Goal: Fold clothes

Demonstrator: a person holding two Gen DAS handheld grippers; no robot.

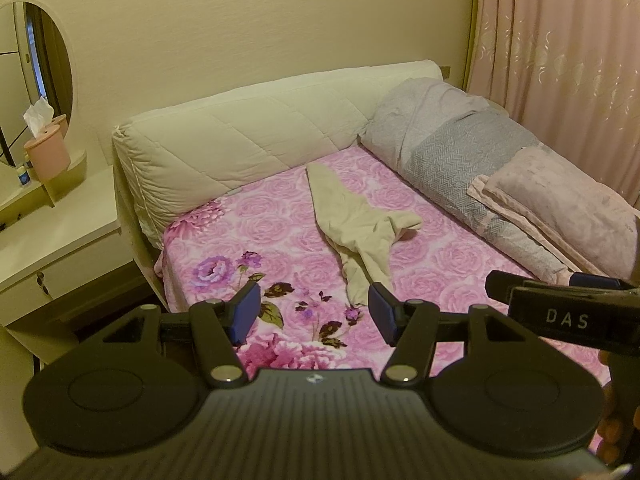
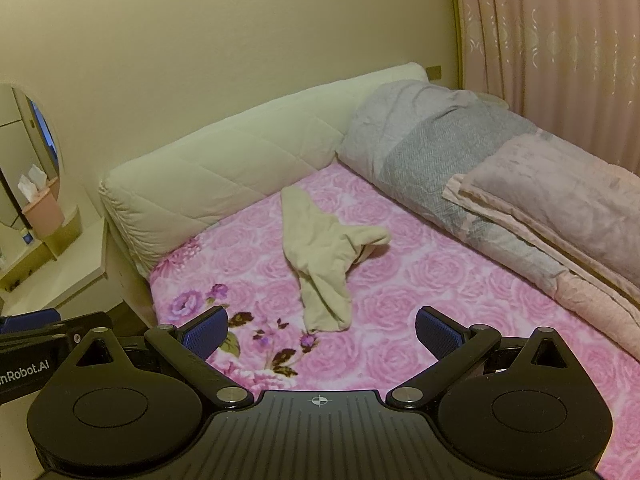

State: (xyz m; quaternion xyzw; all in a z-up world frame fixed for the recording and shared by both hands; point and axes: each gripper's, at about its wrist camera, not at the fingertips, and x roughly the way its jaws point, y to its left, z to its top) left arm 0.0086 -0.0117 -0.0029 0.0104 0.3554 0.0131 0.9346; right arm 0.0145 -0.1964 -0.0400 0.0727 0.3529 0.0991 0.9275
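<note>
A crumpled cream garment (image 1: 356,220) lies bunched on the pink floral bed sheet (image 1: 248,240), its narrow end toward me. It also shows in the right wrist view (image 2: 320,256) on the sheet (image 2: 420,292). My left gripper (image 1: 314,310) is open and empty, held above the near edge of the bed, short of the garment. My right gripper (image 2: 322,334) is open wide and empty, also above the near part of the bed, just short of the garment's near end. The right gripper's body (image 1: 568,312) shows at the right of the left wrist view.
A cream padded headboard (image 1: 248,128) runs along the far side. A rolled grey quilt (image 1: 452,148) and a folded pink blanket (image 1: 560,200) lie along the right side of the bed by a pink curtain (image 1: 560,60). A white dresser (image 1: 52,240) with a mirror and pink tissue box (image 1: 46,152) stands at left.
</note>
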